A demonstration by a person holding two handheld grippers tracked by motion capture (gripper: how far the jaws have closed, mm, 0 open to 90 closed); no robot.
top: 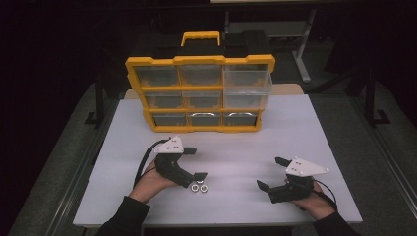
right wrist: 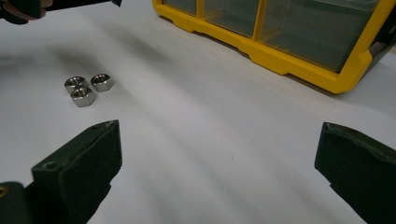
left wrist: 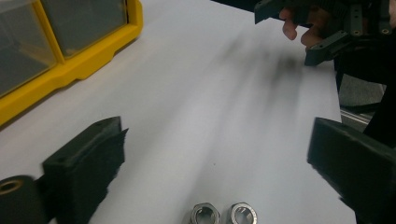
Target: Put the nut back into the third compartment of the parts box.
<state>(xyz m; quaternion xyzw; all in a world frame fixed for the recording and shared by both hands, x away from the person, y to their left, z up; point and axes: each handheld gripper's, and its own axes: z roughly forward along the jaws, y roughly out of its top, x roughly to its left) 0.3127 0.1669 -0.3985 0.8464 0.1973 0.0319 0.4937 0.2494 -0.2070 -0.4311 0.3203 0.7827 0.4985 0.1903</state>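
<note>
While right gripper view shows 3 nuts [right wrist: 87, 88], high view perhaps 2, both fingers spread.

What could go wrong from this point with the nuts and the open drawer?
1. The three steel nuts lie touching in a tight cluster beside the open left gripper; closing on one would likely nudge or scatter the others.
2. They are low and flat on the smooth white table, so the jaws may slip off.
3. One clear drawer of the yellow organizer juts out; a careless reach might bump it.
</note>
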